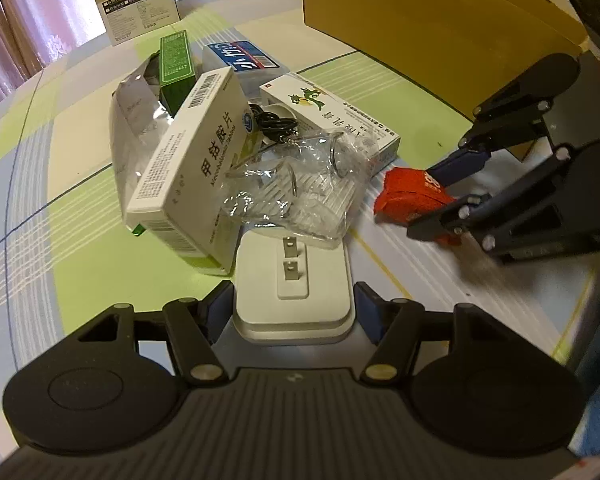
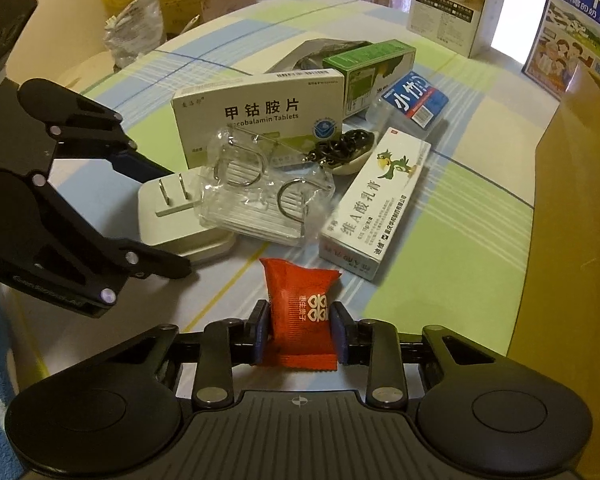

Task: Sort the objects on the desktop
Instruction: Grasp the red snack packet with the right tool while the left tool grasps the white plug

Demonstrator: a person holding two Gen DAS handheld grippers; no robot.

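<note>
Right hand-held gripper (image 2: 299, 332): clamped on a red packet (image 2: 300, 312), pads pressed to both its sides, just above the bench (image 2: 480, 240). Left hand-held gripper (image 1: 293, 312): jaws spread wide around the base of a white plug (image 1: 292, 292), prongs up; contact with its sides could not be told. Lay just beyond the plug: clear bag with metal rings (image 1: 296, 192), partly over the plug. Leaned behind the bag: tablet box (image 2: 260, 116). Lay flat to the right of the bag: ointment box (image 2: 376, 204). Further back: green box (image 2: 370, 70), blue-labelled case (image 2: 414, 100), black chain (image 2: 342, 146). At the right edge: brown carton (image 2: 572, 220).
</note>
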